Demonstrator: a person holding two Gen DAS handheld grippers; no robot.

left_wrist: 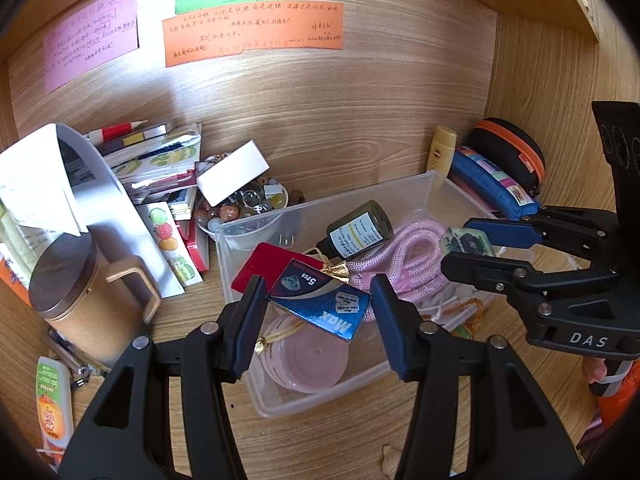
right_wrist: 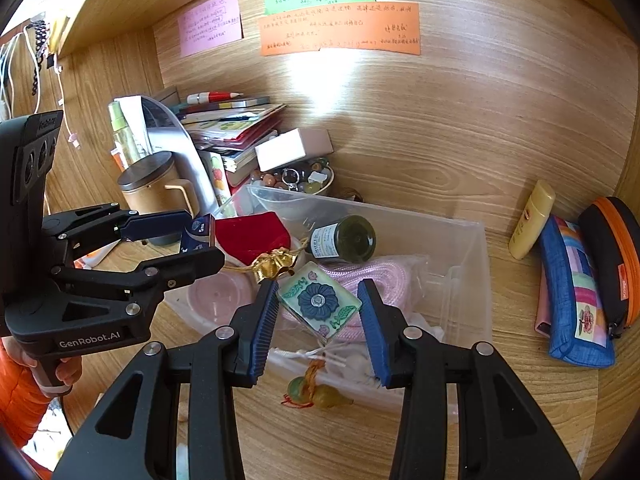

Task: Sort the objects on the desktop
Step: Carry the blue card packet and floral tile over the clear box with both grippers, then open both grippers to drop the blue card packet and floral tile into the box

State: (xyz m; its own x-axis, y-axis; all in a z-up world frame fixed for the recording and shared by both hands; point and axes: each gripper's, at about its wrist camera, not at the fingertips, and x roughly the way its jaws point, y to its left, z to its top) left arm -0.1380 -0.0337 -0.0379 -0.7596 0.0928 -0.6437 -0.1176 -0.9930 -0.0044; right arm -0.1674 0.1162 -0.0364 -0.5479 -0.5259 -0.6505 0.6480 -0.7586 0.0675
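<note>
My left gripper (left_wrist: pixel 320 314) is shut on a small blue razor-blade box (left_wrist: pixel 320 304), held tilted above the near-left part of a clear plastic bin (left_wrist: pixel 360 192). My right gripper (right_wrist: pixel 320 304) is shut on a green glass tile with a blue flower (right_wrist: pixel 318 300); a cord with two gourd charms (right_wrist: pixel 316 396) dangles below it over the bin's (right_wrist: pixel 400 210) near wall. Each gripper shows in the other's view: the right gripper (left_wrist: pixel 472 242) at the right edge, the left gripper (right_wrist: pixel 192 240) at the left. In the bin lie a red pouch (right_wrist: pixel 250 232), a dark bottle (right_wrist: pixel 344 240), pink rope (left_wrist: pixel 408 256) and a pink dish (left_wrist: pixel 308 356).
Left of the bin stand a lidded tan mug (left_wrist: pixel 76 296), a pile of books and papers (left_wrist: pixel 160 160), a white box (left_wrist: pixel 234 176) and a bowl of beads (left_wrist: pixel 248 208). To the right lie a yellow tube (right_wrist: pixel 532 220), a blue pencil case (right_wrist: pixel 576 296) and a black-orange case (right_wrist: pixel 612 256). Wooden walls close in behind and beside.
</note>
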